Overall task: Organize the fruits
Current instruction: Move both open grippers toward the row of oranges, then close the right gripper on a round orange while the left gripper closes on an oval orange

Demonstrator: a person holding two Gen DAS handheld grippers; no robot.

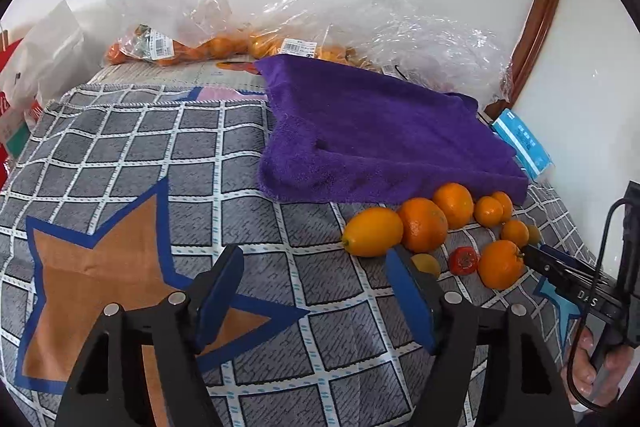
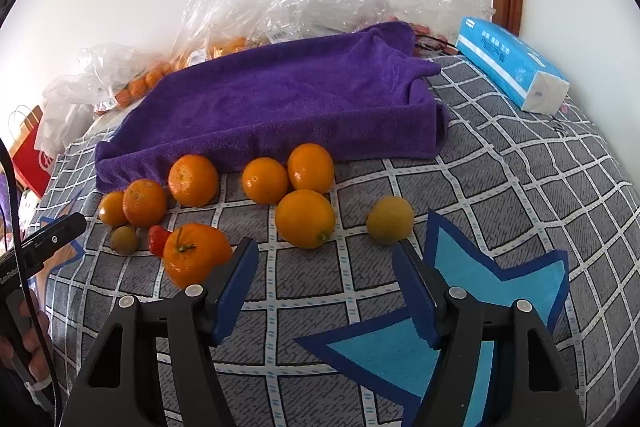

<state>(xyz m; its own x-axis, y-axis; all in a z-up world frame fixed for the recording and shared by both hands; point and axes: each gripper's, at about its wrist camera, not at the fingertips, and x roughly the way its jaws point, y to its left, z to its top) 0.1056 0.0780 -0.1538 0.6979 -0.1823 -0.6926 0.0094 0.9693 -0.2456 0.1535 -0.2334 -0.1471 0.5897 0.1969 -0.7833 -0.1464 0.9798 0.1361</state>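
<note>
Table cover: grey checked cloth with stars [image 2: 500, 195]
Back right: blue pack of white tissues [image 2: 508, 63]
Far left: red paper bag [image 2: 30, 157]

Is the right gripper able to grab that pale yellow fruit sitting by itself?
Probably yes. The right gripper is open, and the yellow fruit lies just ahead near its right finger, apart from the oranges, with nothing between them.

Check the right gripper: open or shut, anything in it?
Open and empty. In the right wrist view the right gripper has its blue pads wide apart, only checked cloth between them.
</note>
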